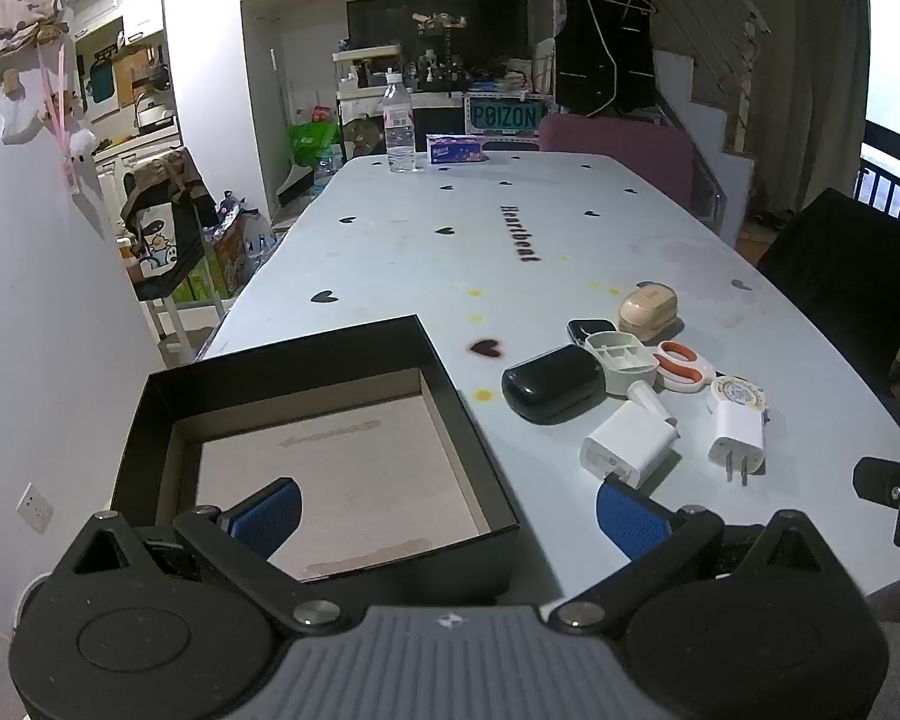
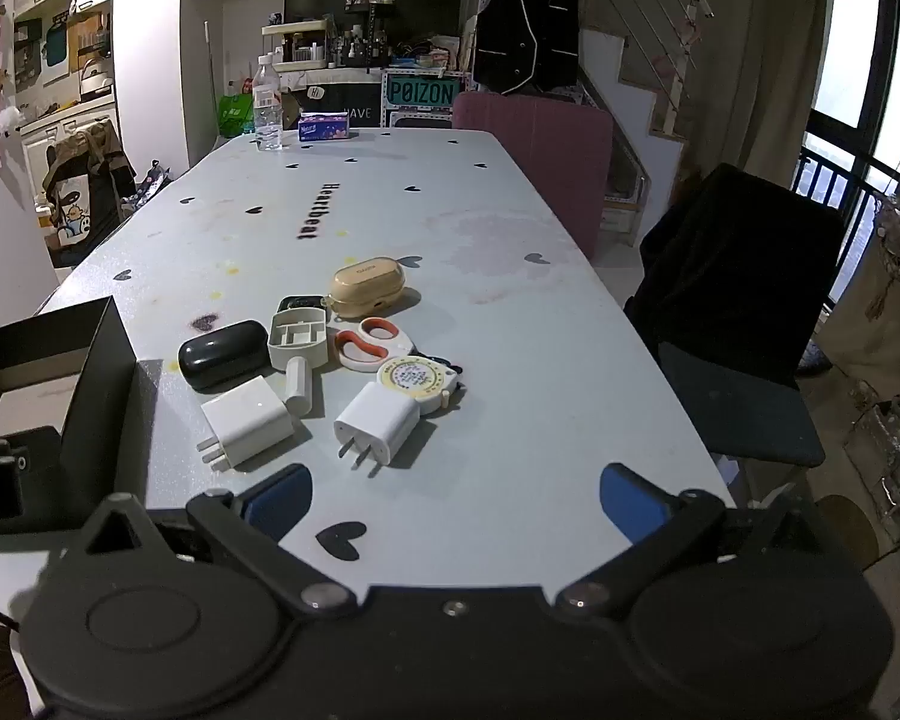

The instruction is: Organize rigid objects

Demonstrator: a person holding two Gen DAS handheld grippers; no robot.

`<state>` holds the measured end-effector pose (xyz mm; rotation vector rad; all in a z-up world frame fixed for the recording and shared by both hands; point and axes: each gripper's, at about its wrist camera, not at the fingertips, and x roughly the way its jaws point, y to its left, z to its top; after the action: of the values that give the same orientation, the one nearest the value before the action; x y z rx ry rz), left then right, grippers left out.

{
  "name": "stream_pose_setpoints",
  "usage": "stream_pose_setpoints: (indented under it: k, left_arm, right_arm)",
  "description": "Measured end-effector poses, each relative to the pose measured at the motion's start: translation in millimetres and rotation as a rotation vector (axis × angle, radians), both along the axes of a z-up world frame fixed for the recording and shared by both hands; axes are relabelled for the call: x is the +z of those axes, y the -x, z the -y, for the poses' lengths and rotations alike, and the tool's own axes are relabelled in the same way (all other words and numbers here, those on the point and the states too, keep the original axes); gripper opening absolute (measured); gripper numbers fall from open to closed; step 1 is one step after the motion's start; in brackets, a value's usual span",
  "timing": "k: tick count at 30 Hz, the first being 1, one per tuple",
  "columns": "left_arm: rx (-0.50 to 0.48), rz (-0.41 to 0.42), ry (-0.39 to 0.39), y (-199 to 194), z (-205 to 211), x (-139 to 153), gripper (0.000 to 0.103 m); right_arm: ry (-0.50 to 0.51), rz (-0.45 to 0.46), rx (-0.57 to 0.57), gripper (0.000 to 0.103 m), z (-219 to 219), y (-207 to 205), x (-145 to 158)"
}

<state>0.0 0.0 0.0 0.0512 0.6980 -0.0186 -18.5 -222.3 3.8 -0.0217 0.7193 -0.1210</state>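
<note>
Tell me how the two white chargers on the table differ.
The squarer charger is broad and flat-faced; the slimmer charger is narrower and rounder. The squarer charger lies nearer the black box, beside a small white cylinder; the slimmer charger's far end touches the round yellow tape measure. Both are white, lie on their sides, and show two metal prongs.

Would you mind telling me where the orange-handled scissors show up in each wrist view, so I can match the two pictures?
Left wrist view: the orange-handled scissors lie right of centre, just right of the grey compartment tray.
Right wrist view: the scissors lie near the centre, again just right of the tray.
Shared landmark: the black oval case, left of the tray in both.
</note>
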Motion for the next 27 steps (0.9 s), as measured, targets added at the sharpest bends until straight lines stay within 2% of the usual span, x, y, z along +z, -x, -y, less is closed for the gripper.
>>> stream_pose_setpoints:
  k: [27]
  left_arm:
    - [-0.002,0.004,-0.009,0.2,0.6,-0.2,0.103]
  right_arm:
    - [0.007,-0.001,0.000,0.103,-1.1,0.7,-0.2]
